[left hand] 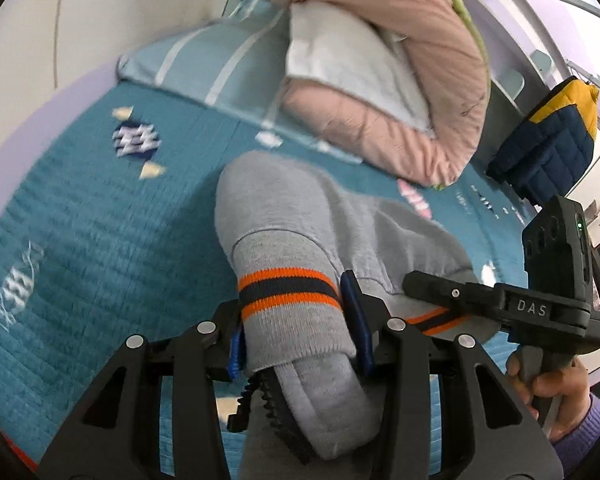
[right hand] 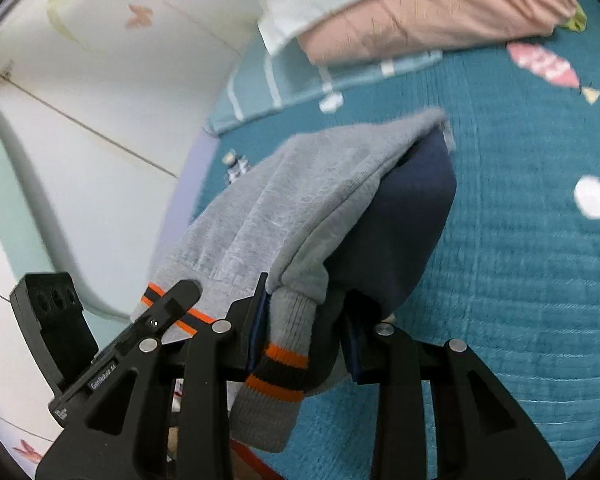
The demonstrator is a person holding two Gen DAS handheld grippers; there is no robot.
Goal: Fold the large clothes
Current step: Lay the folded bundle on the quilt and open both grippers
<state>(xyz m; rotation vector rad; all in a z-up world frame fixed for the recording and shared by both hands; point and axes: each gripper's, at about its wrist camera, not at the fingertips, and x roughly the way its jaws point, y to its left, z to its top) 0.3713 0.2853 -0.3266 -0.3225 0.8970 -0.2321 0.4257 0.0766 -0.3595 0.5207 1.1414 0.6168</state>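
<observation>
Grey fleece sweatshirt (left hand: 300, 216) hangs ahead of both grippers over the teal bed quilt (left hand: 80, 240). Left gripper (left hand: 298, 328) and right gripper (right hand: 304, 336) each clamp a striped hem. Keep both level so the fold lands square.

Teal quilted bed (left hand: 80, 248) w/ striped blue pillow (left hand: 204, 68), pink duvet (left hand: 400, 136), grey sweatshirt (left hand: 300, 208) on it.

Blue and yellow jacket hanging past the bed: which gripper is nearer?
Right. In the left wrist view the right gripper sits just below the jacket, gripping the grey sweater. The left gripper holds the sweater cuff farther from it.
</observation>
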